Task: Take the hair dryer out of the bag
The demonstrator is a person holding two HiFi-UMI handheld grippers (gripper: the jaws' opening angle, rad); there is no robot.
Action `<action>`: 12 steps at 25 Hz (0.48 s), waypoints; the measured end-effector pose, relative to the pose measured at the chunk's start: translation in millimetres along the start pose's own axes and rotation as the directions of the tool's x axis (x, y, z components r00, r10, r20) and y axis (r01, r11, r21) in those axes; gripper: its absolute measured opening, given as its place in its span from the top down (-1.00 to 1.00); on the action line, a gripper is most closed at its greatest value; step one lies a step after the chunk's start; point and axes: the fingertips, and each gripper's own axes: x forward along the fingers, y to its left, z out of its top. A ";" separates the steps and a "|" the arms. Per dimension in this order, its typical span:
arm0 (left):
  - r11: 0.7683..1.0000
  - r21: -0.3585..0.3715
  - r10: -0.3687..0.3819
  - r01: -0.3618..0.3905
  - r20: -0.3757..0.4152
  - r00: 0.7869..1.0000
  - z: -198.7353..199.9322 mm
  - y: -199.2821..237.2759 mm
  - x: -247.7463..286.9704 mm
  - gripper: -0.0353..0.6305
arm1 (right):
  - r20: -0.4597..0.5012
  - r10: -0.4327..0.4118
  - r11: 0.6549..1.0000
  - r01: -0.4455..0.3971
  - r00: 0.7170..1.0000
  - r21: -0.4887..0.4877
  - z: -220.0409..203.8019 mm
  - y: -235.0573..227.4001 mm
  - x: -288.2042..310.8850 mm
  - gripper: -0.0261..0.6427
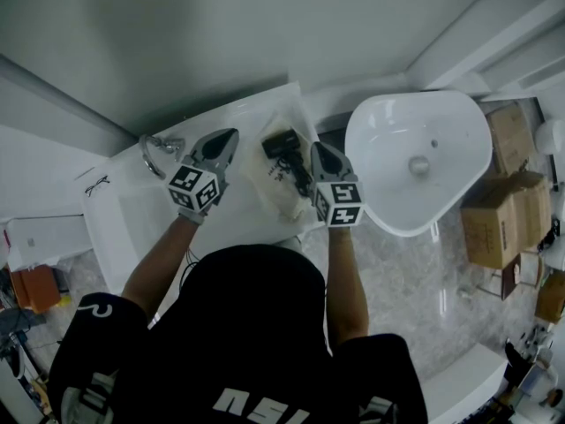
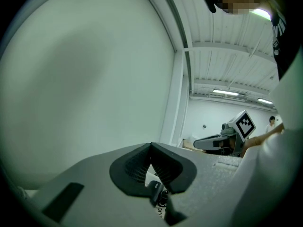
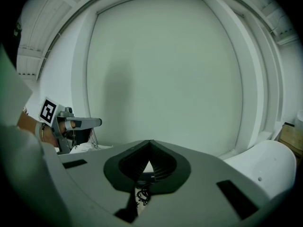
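Black hair dryer point(image 1: 284, 143) lies in its clear bag point(image 1: 281, 203) on the white worktop point(image 1: 252, 117), lengthwise away from the person, between the shut, empty left hand-held gripper point(image 1: 230, 137) and the nearer, equally shut right hand-held gripper point(image 1: 316, 148).

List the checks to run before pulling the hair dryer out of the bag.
1. Hair dryer inside the clear bag: ok, its dark body shows through the plastic.
2. Bag lying flat on the counter: ok.
3. Bag between the two claws: ok, one on each side.
4. Left claw open to grasp: not ok, shut on nothing, apart from the bag.
5. Right claw open to grasp: not ok, shut at the bag's right edge.
6. Bag mouth located: cannot tell.
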 end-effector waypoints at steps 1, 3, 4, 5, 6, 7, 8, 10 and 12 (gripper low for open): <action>1.000 0.000 0.001 -0.001 0.002 1.000 0.4 0.4 -0.3 0.90 | 0.001 0.000 1.000 0.000 1.000 0.001 -0.3 0.4 -0.1 0.94; 1.000 -0.001 0.004 -0.004 0.003 1.000 0.8 0.7 -0.7 0.90 | 0.001 0.002 1.000 -0.002 1.000 0.002 -0.5 1.2 -0.5 0.94; 1.000 -0.002 0.005 -0.005 0.003 1.000 0.9 0.7 -0.6 0.90 | 0.000 0.003 1.000 -0.003 1.000 0.002 -0.7 1.2 -0.7 0.94; 1.000 -0.002 0.005 -0.005 0.002 1.000 0.9 0.7 -0.3 0.90 | -0.001 0.004 1.000 -0.004 1.000 0.002 -0.8 1.0 -0.7 0.94; 1.000 -0.002 0.006 -0.006 0.002 1.000 0.9 0.8 -0.2 0.90 | -0.002 0.005 1.000 -0.005 1.000 0.001 -1.0 0.7 -0.6 0.94; 1.000 -0.002 0.007 -0.007 0.001 1.000 0.6 0.9 -0.4 0.90 | -0.003 0.006 1.000 -0.006 1.000 0.001 -1.3 0.7 -0.5 0.94; 1.000 -0.002 0.008 -0.008 0.001 1.000 0.1 1.0 -0.8 0.90 | -0.004 0.007 1.000 -0.007 1.000 0.001 -2.0 0.8 -0.4 0.94; 1.000 -0.003 0.010 -0.010 0.000 1.000 -1.5 1.5 -2.0 0.90 | -0.006 0.010 1.000 -0.010 1.000 0.001 -3.5 1.6 -0.1 0.94; 1.000 -0.003 0.012 -0.012 -0.001 1.000 -2.2 1.7 -2.6 0.90 | -0.006 0.013 1.000 -0.013 1.000 0.001 -3.6 2.3 0.0 0.94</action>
